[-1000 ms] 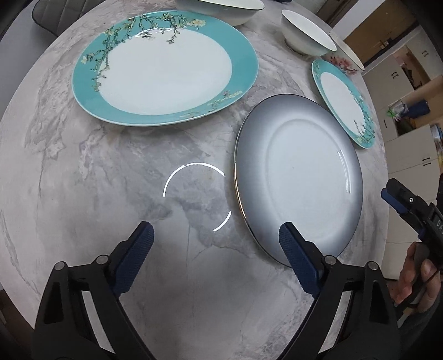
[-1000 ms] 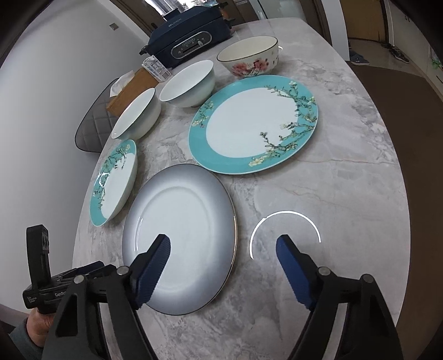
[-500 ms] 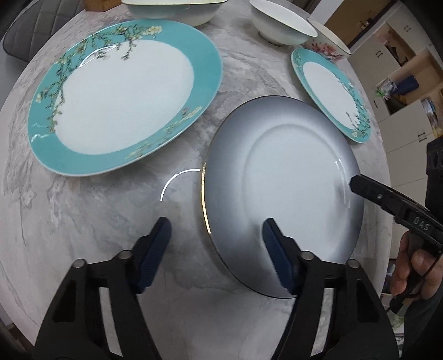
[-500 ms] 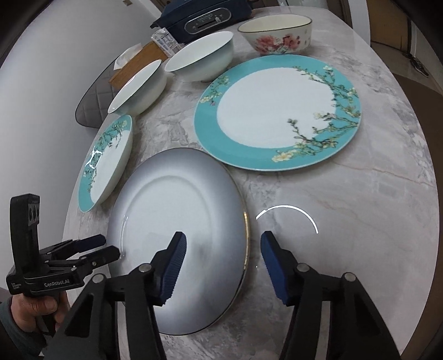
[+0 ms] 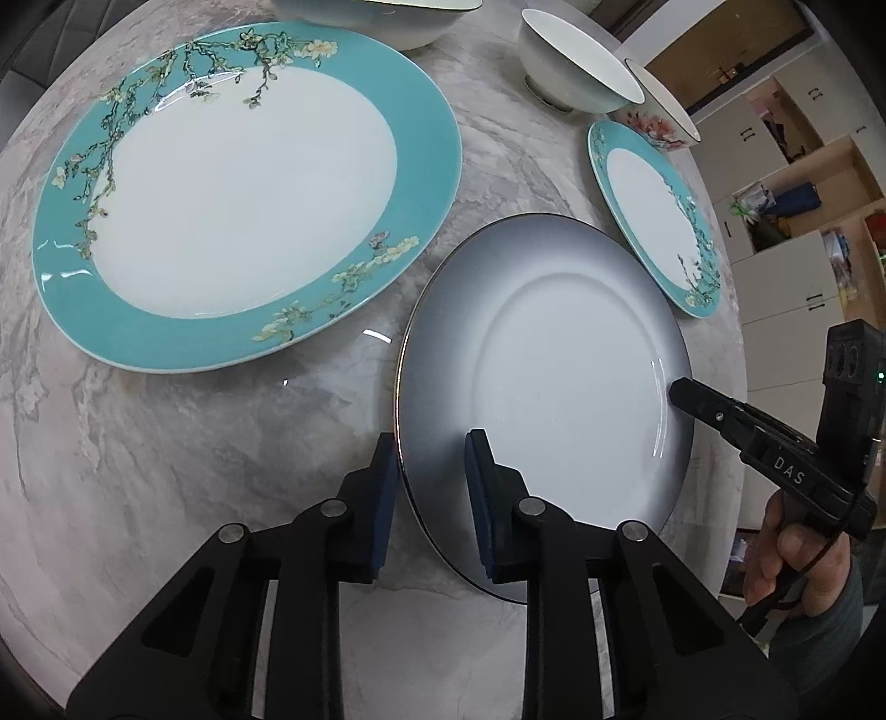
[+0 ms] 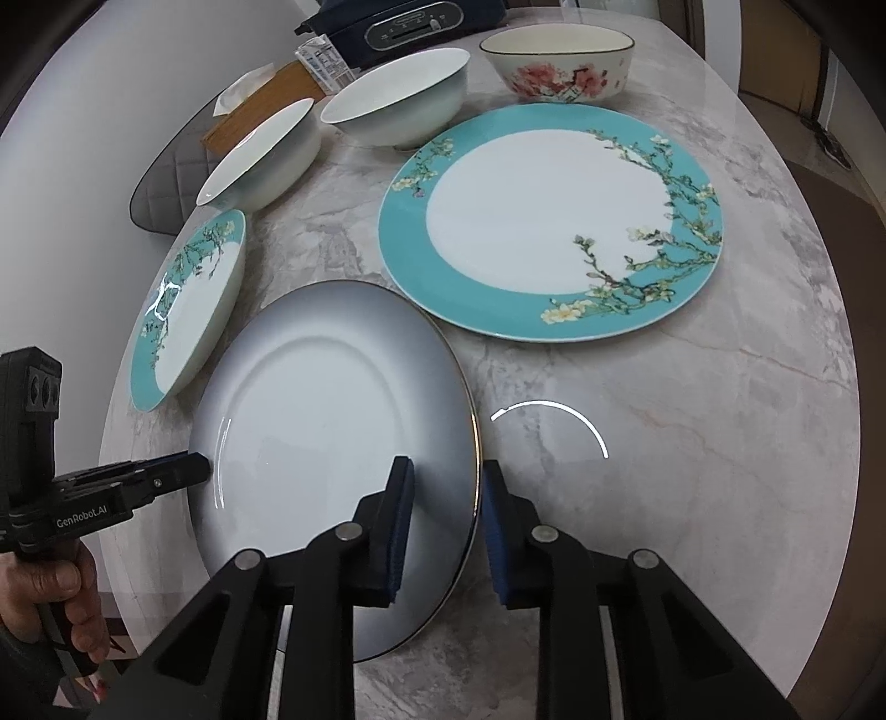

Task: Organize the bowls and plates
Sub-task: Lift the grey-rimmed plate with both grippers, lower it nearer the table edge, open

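Note:
A grey plate (image 5: 554, 360) (image 6: 332, 399) with a thin gold edge lies on the marble table (image 5: 166, 471). My left gripper (image 5: 432, 454) straddles its near rim, with the jaws closing and the pads touching the rim. On the opposite rim my right gripper (image 6: 448, 476) does the same, one finger on the plate and one outside. Each view shows the other gripper at the far rim: the right gripper (image 5: 678, 390) and the left gripper (image 6: 202, 462). Beside it lie a large teal blossom plate (image 5: 232, 194) (image 6: 548, 221) and a small teal plate (image 5: 653, 210) (image 6: 188, 299).
Two white bowls (image 6: 398, 99) (image 6: 260, 155) and a floral bowl (image 6: 559, 61) stand behind the plates. Further back are a dark blue appliance (image 6: 410, 22) and a wooden tissue box (image 6: 260, 105). A grey chair (image 6: 160, 188) stands past the table edge, and cabinets (image 5: 786, 221) lie beyond.
Both grippers came down and in onto opposite rims of the grey plate. Their jaws narrowed from wide open to close around the rim.

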Action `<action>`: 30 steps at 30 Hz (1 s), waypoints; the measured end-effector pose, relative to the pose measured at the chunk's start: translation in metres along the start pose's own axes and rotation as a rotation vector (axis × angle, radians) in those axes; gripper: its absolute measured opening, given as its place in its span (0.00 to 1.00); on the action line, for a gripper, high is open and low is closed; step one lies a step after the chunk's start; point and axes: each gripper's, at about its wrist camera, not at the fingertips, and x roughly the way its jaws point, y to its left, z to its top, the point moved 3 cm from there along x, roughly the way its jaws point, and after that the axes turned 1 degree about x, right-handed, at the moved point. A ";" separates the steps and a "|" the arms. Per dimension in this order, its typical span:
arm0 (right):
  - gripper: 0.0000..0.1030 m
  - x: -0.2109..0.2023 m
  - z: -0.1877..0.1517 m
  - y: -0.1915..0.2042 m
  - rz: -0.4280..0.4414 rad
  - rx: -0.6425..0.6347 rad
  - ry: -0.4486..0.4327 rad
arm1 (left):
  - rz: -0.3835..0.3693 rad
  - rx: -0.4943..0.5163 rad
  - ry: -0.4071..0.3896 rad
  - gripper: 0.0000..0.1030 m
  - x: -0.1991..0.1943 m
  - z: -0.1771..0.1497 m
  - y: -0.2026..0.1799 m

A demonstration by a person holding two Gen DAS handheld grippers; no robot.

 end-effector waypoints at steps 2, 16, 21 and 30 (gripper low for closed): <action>0.23 -0.001 -0.002 -0.003 0.015 0.026 0.002 | -0.010 -0.008 0.006 0.20 0.001 0.001 0.001; 0.22 -0.014 -0.017 0.021 0.010 0.035 -0.005 | -0.027 -0.015 -0.014 0.19 -0.025 -0.021 0.015; 0.22 -0.026 -0.025 0.043 0.010 0.020 -0.021 | -0.023 -0.004 -0.042 0.19 -0.044 -0.026 0.020; 0.22 -0.040 -0.059 0.083 -0.001 -0.007 -0.022 | -0.029 -0.006 -0.035 0.19 -0.059 -0.056 0.037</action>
